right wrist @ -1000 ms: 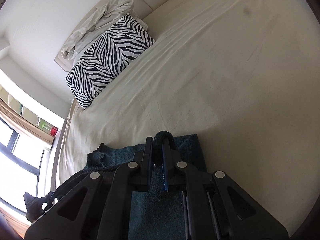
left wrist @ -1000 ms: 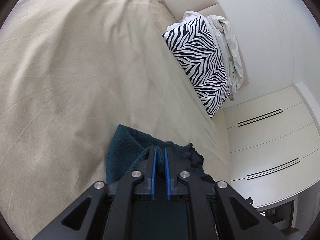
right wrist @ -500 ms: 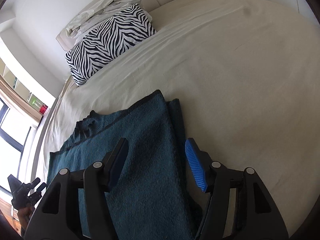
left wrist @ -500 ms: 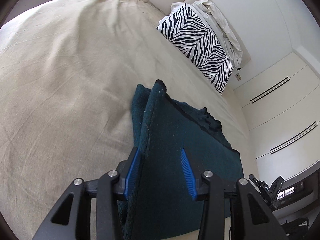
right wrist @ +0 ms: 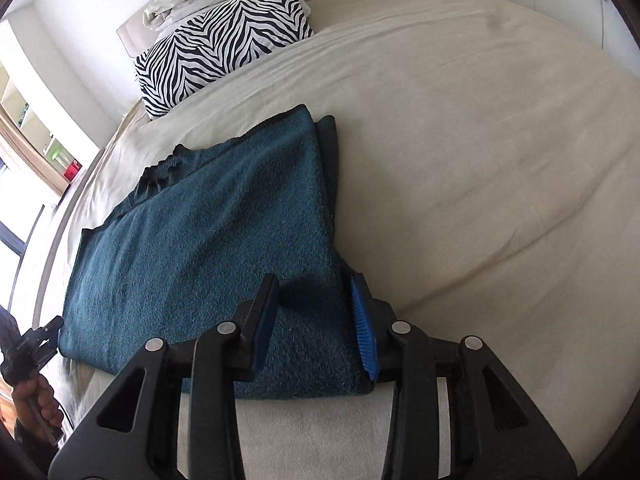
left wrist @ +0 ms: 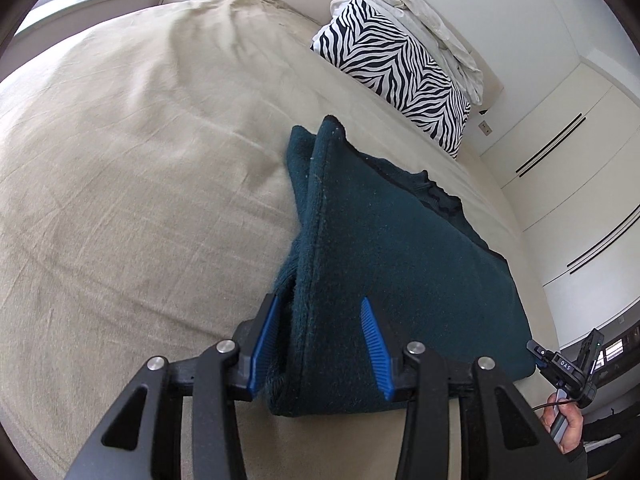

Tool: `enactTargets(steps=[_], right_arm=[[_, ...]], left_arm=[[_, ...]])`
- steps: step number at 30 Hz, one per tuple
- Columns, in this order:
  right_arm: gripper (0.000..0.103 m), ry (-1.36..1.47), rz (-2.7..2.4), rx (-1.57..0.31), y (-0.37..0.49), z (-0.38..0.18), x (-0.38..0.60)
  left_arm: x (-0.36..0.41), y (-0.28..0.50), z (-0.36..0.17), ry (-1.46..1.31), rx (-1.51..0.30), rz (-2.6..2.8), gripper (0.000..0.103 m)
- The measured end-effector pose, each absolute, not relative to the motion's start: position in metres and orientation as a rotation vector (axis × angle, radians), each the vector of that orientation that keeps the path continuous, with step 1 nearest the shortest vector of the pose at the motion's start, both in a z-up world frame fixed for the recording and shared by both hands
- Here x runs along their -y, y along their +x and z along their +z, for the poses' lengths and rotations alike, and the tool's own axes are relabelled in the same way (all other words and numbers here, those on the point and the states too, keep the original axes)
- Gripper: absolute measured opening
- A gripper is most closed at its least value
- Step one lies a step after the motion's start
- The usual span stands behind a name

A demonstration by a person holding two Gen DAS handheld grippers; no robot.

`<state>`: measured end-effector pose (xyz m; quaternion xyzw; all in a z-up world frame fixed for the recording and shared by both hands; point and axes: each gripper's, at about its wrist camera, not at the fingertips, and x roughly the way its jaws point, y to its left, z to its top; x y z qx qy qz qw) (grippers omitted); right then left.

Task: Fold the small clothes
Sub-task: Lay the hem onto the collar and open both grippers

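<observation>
A dark teal knitted garment point(left wrist: 400, 264) lies folded flat on the beige bed point(left wrist: 120, 160), its doubled edge running away from me. My left gripper point(left wrist: 319, 299) stands open, straddling the near left fold without the pads pressing it. In the right wrist view the same garment point(right wrist: 208, 240) spreads to the left. The jaws of my right gripper point(right wrist: 315, 276) are closing over the garment's near right corner. Cloth lies between the fingers, and the pads are not clamped on it. Each view shows the other gripper point(left wrist: 568, 368) point(right wrist: 32, 344) at its border, held by a hand.
A zebra-striped pillow point(left wrist: 392, 68) point(right wrist: 224, 40) leans at the head of the bed with crumpled white cloth point(left wrist: 432, 32) behind it. White wardrobe doors point(left wrist: 580, 160) stand past the bed's far side. A window and shelves point(right wrist: 24, 152) line the other side.
Both grippers were shut on the lifted teal garment. They let it go, opened and drew back toward the near edge, and the garment now lies folded flat.
</observation>
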<state>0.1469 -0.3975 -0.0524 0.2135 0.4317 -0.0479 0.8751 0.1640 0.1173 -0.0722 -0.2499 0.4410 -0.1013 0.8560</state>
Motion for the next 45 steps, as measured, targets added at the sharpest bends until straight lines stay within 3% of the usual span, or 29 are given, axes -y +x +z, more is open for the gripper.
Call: enactTargets(steps=[2,12,13,15,19,27,45], right_arm=[[0.034,0.449,-0.105,-0.902,0.145,-0.052,0.399],[0.034,0.441,-0.111,-0.913,0.135,-0.053,0.402],[0.034,0.436,-0.111,-0.915,0.136,-0.053,0.402],[0.022,0.428,-0.108,-0.916,0.136,-0.053,0.402],[0.008,0.394,-0.121,-0.892,0.133,-0.045,0.400],[0.005,0.391,-0.126,-0.870,0.122,-0.035,0.398],[0.005,0.481,-0.098,-0.922,0.111,-0.067,0.407]], left_arm=[[-0.117,0.163,-0.071,-0.514,-0.926,-0.203,0.036],[-0.120,0.157,-0.075,-0.485,-0.938,-0.177,0.028],[-0.120,0.157,-0.075,-0.476,-0.938,-0.172,0.024],[-0.119,0.156,-0.074,-0.457,-0.936,-0.168,0.017],[-0.115,0.155,-0.072,-0.433,-0.928,-0.166,0.008],[-0.116,0.153,-0.073,-0.433,-0.932,-0.169,0.006],[-0.133,0.144,-0.089,-0.527,-0.944,-0.184,0.007]])
